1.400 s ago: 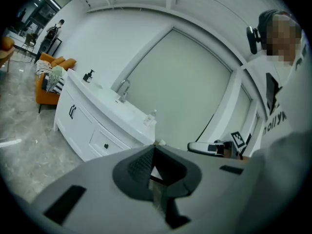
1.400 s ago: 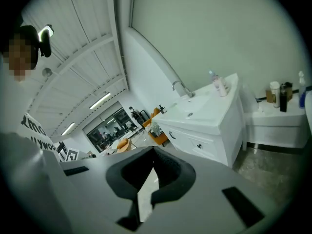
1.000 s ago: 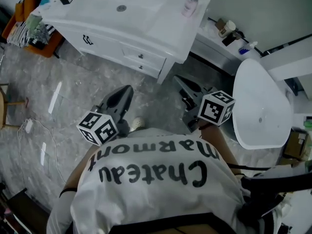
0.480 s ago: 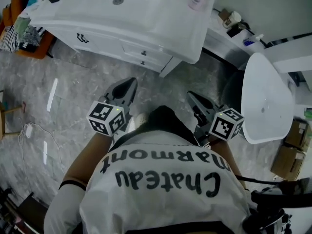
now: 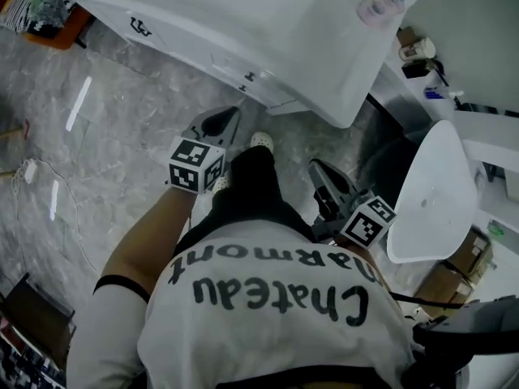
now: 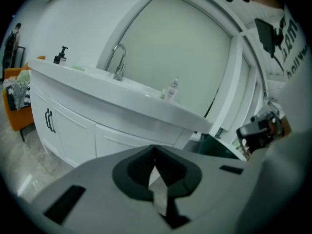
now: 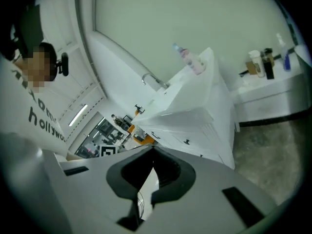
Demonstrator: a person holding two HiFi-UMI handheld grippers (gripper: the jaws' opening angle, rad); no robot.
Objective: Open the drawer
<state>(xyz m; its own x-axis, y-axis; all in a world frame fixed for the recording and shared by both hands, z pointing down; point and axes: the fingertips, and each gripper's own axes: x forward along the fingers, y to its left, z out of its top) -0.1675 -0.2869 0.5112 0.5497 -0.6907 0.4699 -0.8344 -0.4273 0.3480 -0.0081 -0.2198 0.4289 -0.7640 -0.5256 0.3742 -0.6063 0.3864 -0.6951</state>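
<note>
Two grippers, both pinched shut with nothing in them.
My left gripper (image 5: 231,113) is near the closed drawer (image 5: 243,73) of the white sink cabinet (image 5: 154,32). My right gripper (image 5: 316,168) is farther back, above the floor (image 5: 122,136).

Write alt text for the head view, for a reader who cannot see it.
Seen from above, a person holds the left hand-held gripper and the right hand-held gripper, both shut and empty, toward a white vanity whose drawer is closed.
</note>
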